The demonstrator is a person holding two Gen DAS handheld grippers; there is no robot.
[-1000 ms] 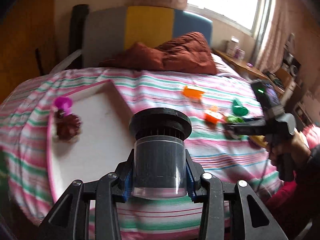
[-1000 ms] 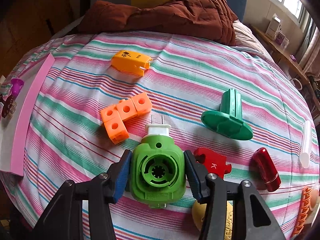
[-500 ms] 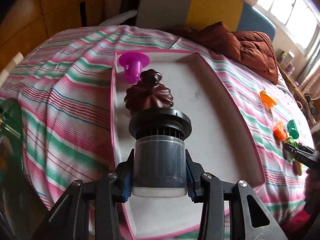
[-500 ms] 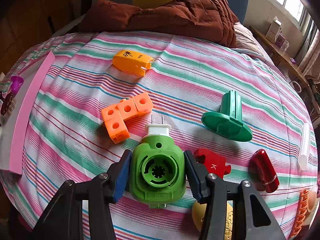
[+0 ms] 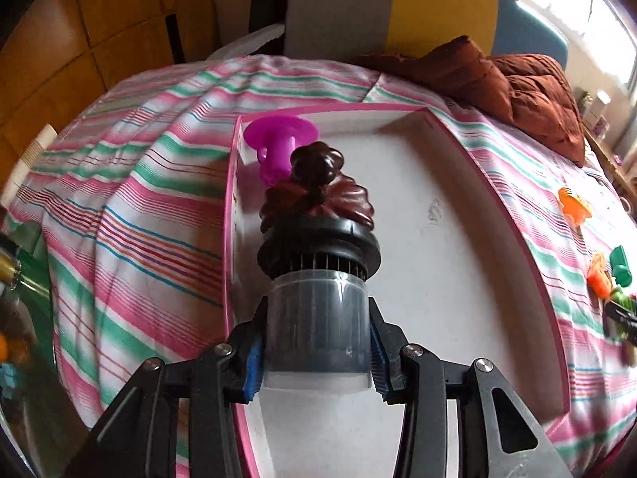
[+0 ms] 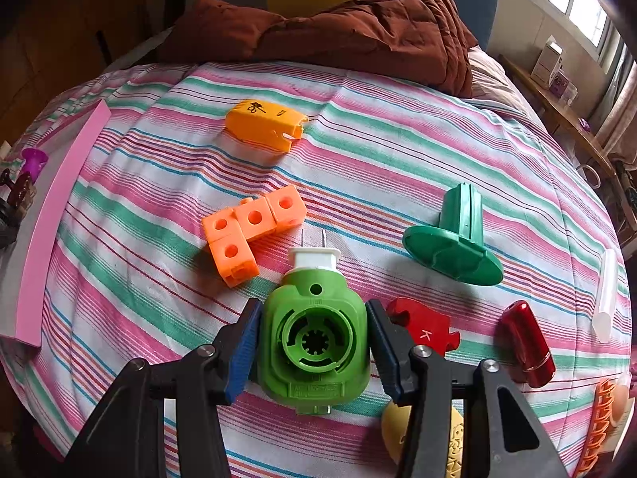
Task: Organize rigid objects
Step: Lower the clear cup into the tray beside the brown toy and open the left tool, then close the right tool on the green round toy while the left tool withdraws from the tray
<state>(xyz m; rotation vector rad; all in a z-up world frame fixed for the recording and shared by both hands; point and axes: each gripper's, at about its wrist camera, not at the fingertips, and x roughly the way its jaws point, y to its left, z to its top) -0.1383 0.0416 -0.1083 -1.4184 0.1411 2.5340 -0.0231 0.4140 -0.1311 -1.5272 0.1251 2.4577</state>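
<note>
My left gripper [image 5: 316, 352] is shut on a grey cylinder with a black ribbed cap [image 5: 317, 298], held over the near left part of a white tray with a pink rim [image 5: 446, 215]. A brown fluted piece [image 5: 318, 195] and a magenta flanged peg [image 5: 280, 139] lie in the tray just beyond it. My right gripper [image 6: 314, 352] is shut on a green plug-in device with a white plug [image 6: 312, 340], low over the striped bedspread.
Around the right gripper lie orange linked cubes [image 6: 249, 231], an orange case [image 6: 264, 123], a green flanged peg [image 6: 454, 239], a red puzzle piece [image 6: 424, 328], a red tube [image 6: 527, 342], a white stick [image 6: 607, 294] and a yellow disc [image 6: 398, 426]. A brown quilt [image 6: 338, 36] lies at the head.
My left gripper has swung left and down over the tray with the cylinder and closed in on the brown piece. My right gripper has stayed almost still.
</note>
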